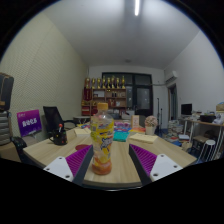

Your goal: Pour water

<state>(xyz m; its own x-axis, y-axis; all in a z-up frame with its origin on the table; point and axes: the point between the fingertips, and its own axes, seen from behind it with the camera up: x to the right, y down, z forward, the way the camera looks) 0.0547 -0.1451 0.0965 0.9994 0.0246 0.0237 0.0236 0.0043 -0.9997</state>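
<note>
A clear plastic bottle [102, 140] with a yellow label and an orange base stands upright on the wooden table [118, 168]. It is between my fingers, close against the left magenta pad [78, 160], with a clear gap to the right pad [144, 160]. My gripper [110, 152] is open around the bottle and low over the table. No cup or glass for the water shows near the fingers.
A teal object [122, 130] lies on the table beyond the bottle. A purple-lit monitor [28, 122] and a black chair [52, 117] are at the left. Shelves with bottles [107, 93] stand at the back wall. A cluttered desk [200, 125] is at the right.
</note>
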